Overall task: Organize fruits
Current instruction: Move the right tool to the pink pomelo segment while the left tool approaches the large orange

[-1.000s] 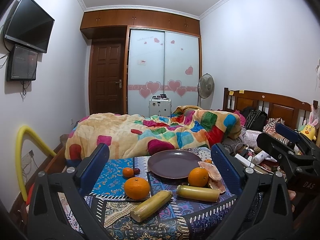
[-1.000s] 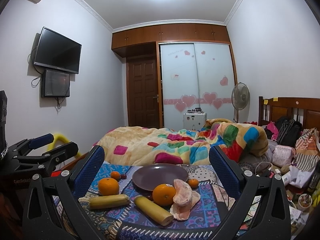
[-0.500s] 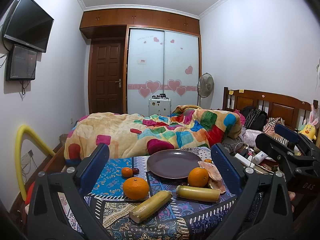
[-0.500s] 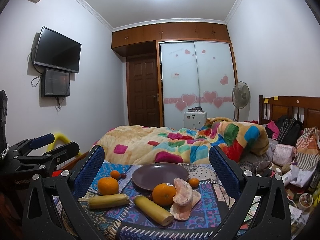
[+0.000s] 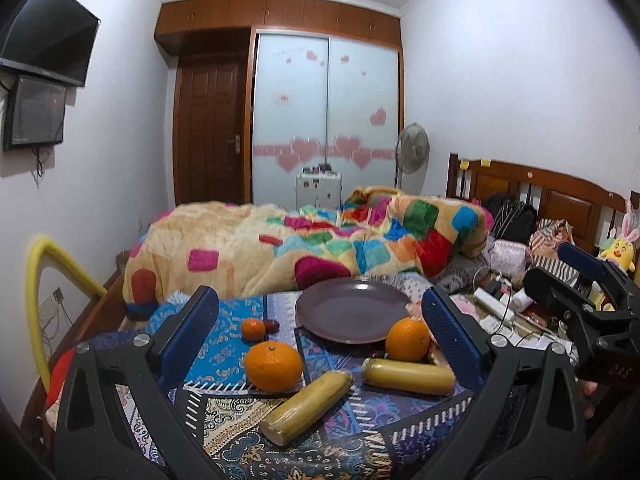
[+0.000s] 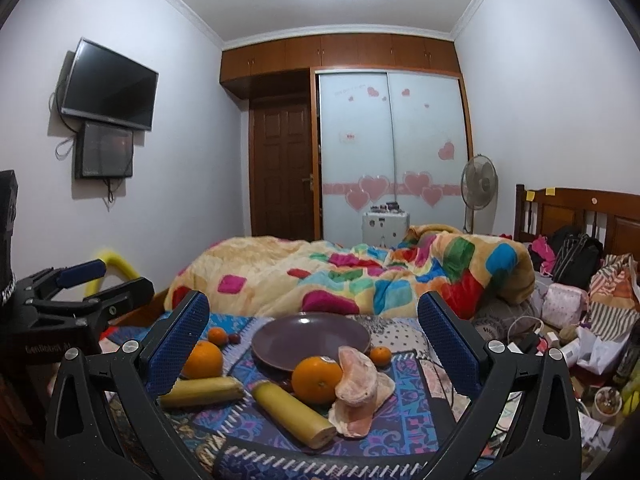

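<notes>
Mostly round oranges (image 5: 273, 365), smooth purple plate (image 6: 280, 354)

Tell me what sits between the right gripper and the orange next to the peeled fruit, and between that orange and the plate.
Nothing visible blocks either path. The right gripper is open and faces the orange directly; the peeled fruit touches its right side and a banana piece lies lower left. The empty plate sits just behind the orange.

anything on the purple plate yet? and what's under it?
Nothing on the purple plate: its dish is bare in both views. It rests on the patterned cloth. The orange sits in front of its near rim, hiding that edge; whatever lies under the plate is covered.
</notes>
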### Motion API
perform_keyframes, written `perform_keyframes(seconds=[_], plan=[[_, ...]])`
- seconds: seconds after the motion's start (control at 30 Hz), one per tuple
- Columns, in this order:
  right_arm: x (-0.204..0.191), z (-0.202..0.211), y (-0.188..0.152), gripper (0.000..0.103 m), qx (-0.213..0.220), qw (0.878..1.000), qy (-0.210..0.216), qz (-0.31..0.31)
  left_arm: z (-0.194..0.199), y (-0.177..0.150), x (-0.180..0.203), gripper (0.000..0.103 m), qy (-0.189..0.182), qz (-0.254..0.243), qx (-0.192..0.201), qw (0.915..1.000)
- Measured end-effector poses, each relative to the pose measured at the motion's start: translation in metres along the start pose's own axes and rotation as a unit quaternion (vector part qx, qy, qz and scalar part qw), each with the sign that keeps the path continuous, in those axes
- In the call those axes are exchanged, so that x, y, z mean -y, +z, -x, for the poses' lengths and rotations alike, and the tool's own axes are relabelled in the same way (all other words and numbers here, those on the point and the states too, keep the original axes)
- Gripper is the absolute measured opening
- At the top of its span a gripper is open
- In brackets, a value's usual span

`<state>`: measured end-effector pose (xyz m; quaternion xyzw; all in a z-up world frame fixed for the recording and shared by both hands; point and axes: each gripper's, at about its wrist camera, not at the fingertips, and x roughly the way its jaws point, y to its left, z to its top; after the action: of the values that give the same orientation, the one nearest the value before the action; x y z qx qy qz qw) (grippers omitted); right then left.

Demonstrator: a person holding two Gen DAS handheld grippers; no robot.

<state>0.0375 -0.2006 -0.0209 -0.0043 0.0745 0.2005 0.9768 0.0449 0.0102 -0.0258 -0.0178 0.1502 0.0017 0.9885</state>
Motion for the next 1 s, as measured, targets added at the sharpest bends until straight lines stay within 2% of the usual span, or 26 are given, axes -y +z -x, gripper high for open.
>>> perform_keyframes(seconds=[0.3, 0.4, 0.57, 0.7, 0.8, 0.93, 1.0], plan=[[0.025, -0.049, -0.022, 0.103, -0.078, 0.995, -0.038, 0.042, -0.059, -0.020, -0.028, 0.103, 0.024, 0.009, -0.090, 0.9956], [0.037, -0.067, -0.034, 0.103, -0.116, 0.992, -0.024, 0.037, -0.082, -0.025, -0.035, 0.103, 0.030, 0.004, -0.125, 0.9917], [0.051, -0.091, -0.049, 0.103, -0.176, 0.984, -0.014, 0.032, -0.113, -0.033, -0.043, 0.103, 0.010, 0.013, -0.181, 0.9833], [0.056, -0.103, -0.060, 0.103, -0.210, 0.976, -0.014, 0.048, -0.128, -0.043, -0.047, 0.091, 0.014, 0.014, -0.212, 0.9771], [0.059, -0.111, -0.067, 0.103, -0.230, 0.972, -0.009, 0.054, -0.136, -0.052, -0.049, 0.091, 0.012, 0.016, -0.232, 0.9725], [0.060, -0.122, -0.071, 0.099, -0.255, 0.966, 0.015, 0.044, -0.142, -0.060, -0.046, 0.091, 0.009, 0.010, -0.241, 0.9703], [0.057, -0.127, -0.074, 0.090, -0.268, 0.962, 0.017, 0.053, -0.145, -0.063, -0.048, 0.091, 0.003, 0.012, -0.247, 0.9688]])
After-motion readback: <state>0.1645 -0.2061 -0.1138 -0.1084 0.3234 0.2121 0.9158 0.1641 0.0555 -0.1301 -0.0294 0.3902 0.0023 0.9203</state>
